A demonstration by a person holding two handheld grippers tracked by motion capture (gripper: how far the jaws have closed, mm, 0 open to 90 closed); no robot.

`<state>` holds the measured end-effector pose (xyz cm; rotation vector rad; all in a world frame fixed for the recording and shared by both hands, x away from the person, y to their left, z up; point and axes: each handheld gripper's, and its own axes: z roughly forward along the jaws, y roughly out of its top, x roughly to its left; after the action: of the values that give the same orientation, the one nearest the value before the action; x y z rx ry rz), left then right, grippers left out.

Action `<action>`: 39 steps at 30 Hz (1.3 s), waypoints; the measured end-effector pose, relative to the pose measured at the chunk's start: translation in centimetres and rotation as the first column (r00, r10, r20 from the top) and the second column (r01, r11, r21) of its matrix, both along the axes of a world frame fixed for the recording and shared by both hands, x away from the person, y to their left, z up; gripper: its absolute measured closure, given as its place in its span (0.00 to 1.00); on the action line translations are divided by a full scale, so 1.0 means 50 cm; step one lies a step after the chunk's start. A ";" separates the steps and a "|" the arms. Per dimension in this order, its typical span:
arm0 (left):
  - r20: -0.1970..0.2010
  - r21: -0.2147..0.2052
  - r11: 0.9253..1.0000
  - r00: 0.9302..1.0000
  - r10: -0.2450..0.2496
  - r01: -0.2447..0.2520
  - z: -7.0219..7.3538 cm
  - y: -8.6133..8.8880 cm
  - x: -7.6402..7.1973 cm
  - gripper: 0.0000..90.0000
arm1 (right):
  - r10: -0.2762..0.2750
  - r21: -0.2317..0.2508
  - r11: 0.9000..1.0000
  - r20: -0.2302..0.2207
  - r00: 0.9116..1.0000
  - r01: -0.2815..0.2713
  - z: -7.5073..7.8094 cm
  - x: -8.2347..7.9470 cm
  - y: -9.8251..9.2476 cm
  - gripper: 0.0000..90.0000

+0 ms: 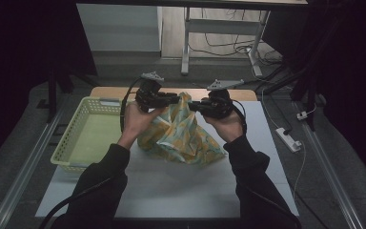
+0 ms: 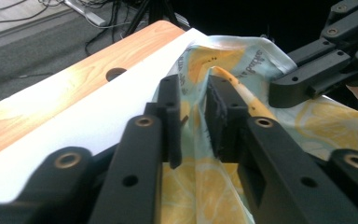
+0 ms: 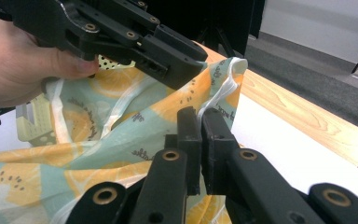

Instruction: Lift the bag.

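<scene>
A thin, crumpled cloth [image 1: 183, 136] printed with yellow-orange lemon slices on pale mint is held up near the middle of the desk [image 1: 171, 191], towards its far edge, with its lower folds resting on the white mat that covers the desk. A strip of pale wood grain is left bare along the far edge, with a round hole seen in it in the left gripper view.

The left gripper [image 1: 169, 99] is held level above the cloth's upper left part. In the left gripper view its black, blocky jaws are seen parted, with a fold of the cloth [image 2: 200, 186] standing in the gap between them; the pads are not pressed on it.

The right gripper [image 1: 194, 106] is aimed towards the left one, the two tips being just apart. In the right gripper view its jaws are closed on a white-hemmed edge of the cloth [image 3: 121, 135], which is pinched between the flat pads and rises above them in a soft peak.

A pale yellow-green plastic basket [image 1: 76, 126] with latticed walls is set at the desk's left edge, just beside the cloth.
</scene>
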<state>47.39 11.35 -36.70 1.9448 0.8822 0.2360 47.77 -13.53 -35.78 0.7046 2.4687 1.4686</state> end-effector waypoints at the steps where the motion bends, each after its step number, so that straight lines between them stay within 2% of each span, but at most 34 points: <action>1: 0.006 0.000 1.000 1.000 0.000 0.000 -0.001 0.000 0.000 0.78 | -0.001 0.001 1.000 -0.001 1.000 0.001 -0.001 0.001 0.000 0.95; 9: 0.060 0.000 0.999 0.998 -0.035 0.035 0.013 0.003 -0.008 0.57 | -0.009 0.003 1.000 0.005 1.000 0.009 0.008 -0.002 0.001 0.83; 15: 0.087 0.024 0.998 0.995 -0.054 0.052 0.032 0.006 -0.023 0.40 | -0.019 0.003 1.000 0.017 1.000 0.019 0.022 -0.004 0.000 0.70; 23: 0.083 0.013 1.000 0.996 -0.027 0.026 0.058 0.026 -0.045 0.22 | -0.022 0.016 1.000 0.011 1.000 0.021 0.047 -0.012 0.003 0.56; 34: 0.052 -0.020 1.000 0.998 -0.020 0.021 0.038 0.085 -0.081 0.10 | -0.020 0.040 0.999 0.005 1.000 0.020 0.062 -0.026 -0.012 0.46; 39: 0.053 -0.015 1.000 0.998 -0.022 0.022 0.032 0.102 -0.102 0.06 | -0.018 0.041 0.999 0.016 1.000 0.017 0.059 -0.035 -0.021 0.42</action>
<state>42.30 16.46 -35.10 1.9240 0.8257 0.2652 46.00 -14.59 -32.82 0.7173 2.4207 1.5167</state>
